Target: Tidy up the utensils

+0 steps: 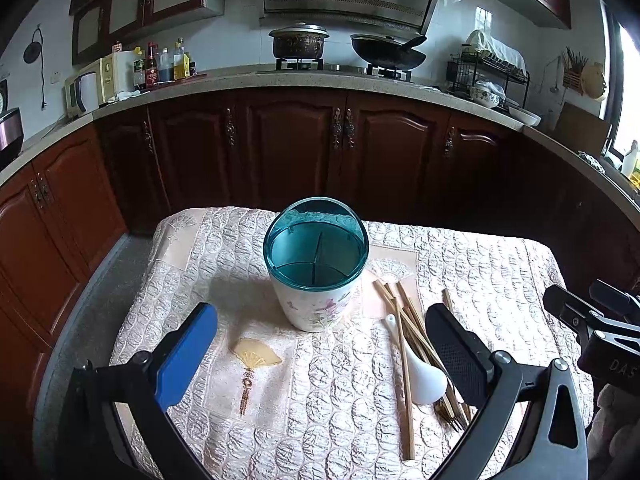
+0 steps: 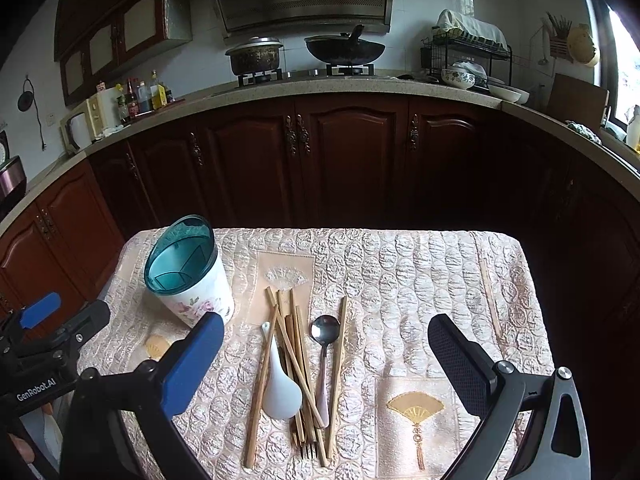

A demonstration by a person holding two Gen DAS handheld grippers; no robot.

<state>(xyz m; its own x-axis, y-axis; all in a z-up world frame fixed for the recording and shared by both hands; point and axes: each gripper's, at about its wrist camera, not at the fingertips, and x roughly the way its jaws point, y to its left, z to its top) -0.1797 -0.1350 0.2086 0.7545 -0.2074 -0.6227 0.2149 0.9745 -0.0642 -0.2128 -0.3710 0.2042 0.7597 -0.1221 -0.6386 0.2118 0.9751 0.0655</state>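
No utensil is yet collected: both the left tongs (image 1: 320,354) and right tongs (image 2: 326,364) hover open and empty, the utensil pile (image 2: 298,380) lying between the right tongs' tips, the holder (image 2: 188,272) ahead-left, so pinching one piece comes next.

On the quilted table cover (image 2: 400,272) the utensil holder (image 2: 192,280) stands upright at the left, with the pile of chopsticks (image 2: 294,344), the ceramic spoon (image 2: 280,388), the metal spoon (image 2: 325,344) and a fork (image 2: 308,450) lying just right of it, and one lone chopstick (image 2: 490,296) lying well apart by the right edge.
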